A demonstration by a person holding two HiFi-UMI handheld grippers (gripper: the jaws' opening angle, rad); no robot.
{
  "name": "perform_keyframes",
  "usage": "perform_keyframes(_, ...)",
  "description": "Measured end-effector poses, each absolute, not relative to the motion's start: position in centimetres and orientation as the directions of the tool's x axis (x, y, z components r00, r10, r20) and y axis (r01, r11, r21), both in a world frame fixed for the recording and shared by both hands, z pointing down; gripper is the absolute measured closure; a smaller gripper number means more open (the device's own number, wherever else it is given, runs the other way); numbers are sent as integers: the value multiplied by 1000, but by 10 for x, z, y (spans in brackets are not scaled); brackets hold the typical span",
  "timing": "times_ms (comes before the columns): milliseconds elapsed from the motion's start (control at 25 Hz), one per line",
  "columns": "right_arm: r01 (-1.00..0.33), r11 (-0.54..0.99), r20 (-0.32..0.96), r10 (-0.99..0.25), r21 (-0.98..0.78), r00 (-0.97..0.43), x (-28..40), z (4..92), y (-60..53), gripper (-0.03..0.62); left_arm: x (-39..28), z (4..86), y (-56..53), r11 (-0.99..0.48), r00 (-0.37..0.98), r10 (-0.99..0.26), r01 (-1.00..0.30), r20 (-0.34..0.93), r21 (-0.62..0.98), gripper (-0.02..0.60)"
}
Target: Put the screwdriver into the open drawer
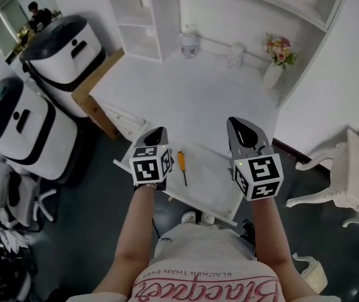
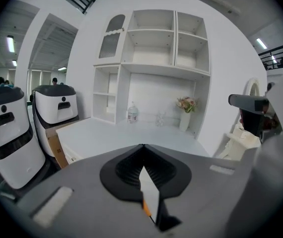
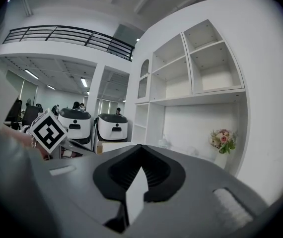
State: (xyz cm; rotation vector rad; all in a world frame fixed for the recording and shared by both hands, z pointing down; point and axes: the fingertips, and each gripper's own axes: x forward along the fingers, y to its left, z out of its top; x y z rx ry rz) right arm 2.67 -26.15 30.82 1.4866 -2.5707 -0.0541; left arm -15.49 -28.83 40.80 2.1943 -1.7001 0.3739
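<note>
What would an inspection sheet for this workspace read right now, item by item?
Surface: white desk, with its drawer pulled open at the front.
Job's things: screwdriver, orange handle, lies in the drawer; neither gripper touches it.
Clutter: jar, glass and vase of flowers along the desk's back.
Grippers: left gripper jaws together, empty; right gripper jaws together, empty.
Cables: nothing seen.
Surroundings: white machines, cardboard box, white furniture with curved legs.

The screwdriver lies in the drawer, before the desk.
</note>
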Motion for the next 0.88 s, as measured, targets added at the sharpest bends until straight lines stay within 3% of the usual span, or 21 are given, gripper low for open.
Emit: perform_keyframes(880, -841, 493, -32, -859, 223, -511, 29, 242, -263, 594, -147, 261, -287, -268, 270, -963, -962, -24, -53, 566)
